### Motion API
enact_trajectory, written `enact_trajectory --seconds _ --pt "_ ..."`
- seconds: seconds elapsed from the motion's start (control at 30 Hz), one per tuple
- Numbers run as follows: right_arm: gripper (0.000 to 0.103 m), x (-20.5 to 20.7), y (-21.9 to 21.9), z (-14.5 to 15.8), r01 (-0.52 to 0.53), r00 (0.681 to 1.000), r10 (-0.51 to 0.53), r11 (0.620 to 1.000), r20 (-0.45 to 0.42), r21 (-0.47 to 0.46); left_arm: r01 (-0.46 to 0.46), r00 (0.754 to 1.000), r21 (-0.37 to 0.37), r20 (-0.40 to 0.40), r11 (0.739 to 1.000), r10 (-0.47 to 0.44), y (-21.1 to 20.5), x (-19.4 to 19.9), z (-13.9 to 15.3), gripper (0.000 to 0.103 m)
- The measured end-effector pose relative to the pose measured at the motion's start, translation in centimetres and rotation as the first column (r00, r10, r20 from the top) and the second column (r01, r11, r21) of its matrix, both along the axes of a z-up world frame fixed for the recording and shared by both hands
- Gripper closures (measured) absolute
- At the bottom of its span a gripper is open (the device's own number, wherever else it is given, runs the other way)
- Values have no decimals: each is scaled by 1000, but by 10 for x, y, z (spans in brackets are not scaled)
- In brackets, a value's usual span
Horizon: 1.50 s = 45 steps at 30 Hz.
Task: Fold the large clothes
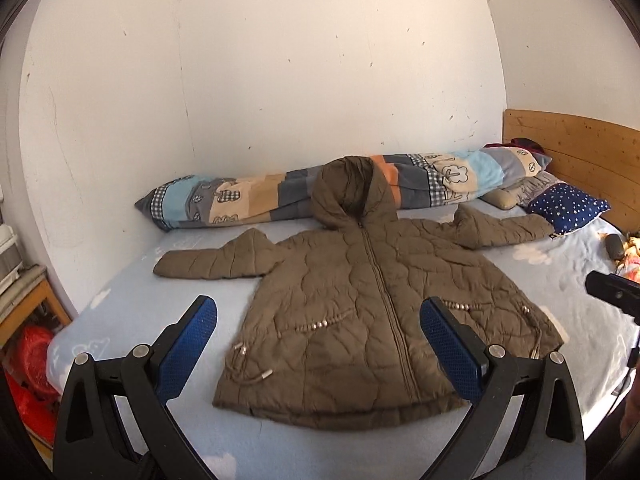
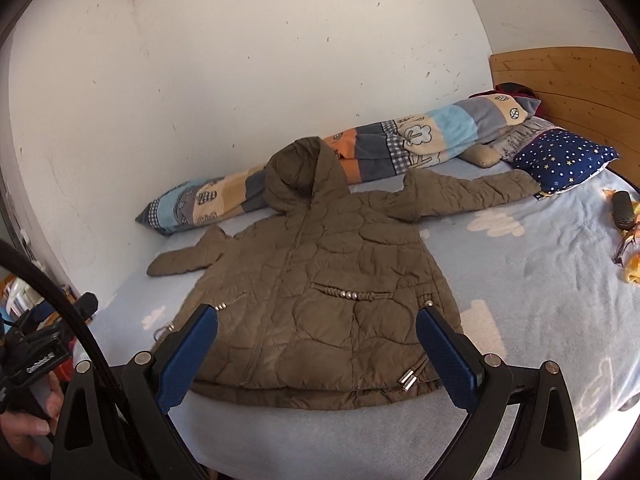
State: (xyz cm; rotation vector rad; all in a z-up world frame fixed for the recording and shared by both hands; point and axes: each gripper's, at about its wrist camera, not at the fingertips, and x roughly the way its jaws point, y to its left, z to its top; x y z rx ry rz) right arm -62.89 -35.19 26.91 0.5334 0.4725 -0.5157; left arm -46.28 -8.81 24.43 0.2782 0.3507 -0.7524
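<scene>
So, we're at the start line: the brown quilted jacket [image 1: 372, 304] lies flat on the bed [image 1: 120, 300], zipped front up, hood [image 1: 352, 188] pointing to the wall and resting against the rolled patchwork duvet [image 1: 248, 196], both sleeves thrown straight out to the sides. That spread looks deliberate, since a jacket laid open like this gives clean lines for folding sleeves inward. Nothing is folded yet by the look of it. The left claw [image 1: 318, 346] hangs above the near hem with its blue pads wide apart and nothing between them; the jacket's lower left front, with its beaded pocket trim, sits right in the gap and beyond. The right claw [image 2: 316, 354] is just as wide and just as empty, poised over the hem on the other side, drawstring toggles [image 2: 409, 382] just inside its right pad. Both hover near the bottom edge, apart from the cloth as far as I can judge. The left sleeve [image 1: 212, 264] and the right sleeve [image 2: 472, 194] are well away from either claw, the right cuff reaching up to the starry pillow [image 2: 564, 158]. My guess: a sleeve comes first.
</scene>
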Motion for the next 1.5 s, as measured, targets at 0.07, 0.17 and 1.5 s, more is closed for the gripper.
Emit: enact_trajectory --seconds 0.07,0.17,1.5 --pt "1 -10 -6 5 -24 999 25 1000 27 -11 18 1000 8 -14 1000 -18 -6 8 -1 1" --pt "1 -4 -7 6 -53 999 52 996 -16 -66 19 999 38 -36 999 -18 -19 27 -8 1" --pt "5 48 -345 -136 308 950 -274 906 -152 291 -63 954 213 -275 975 121 -133 262 -141 1"
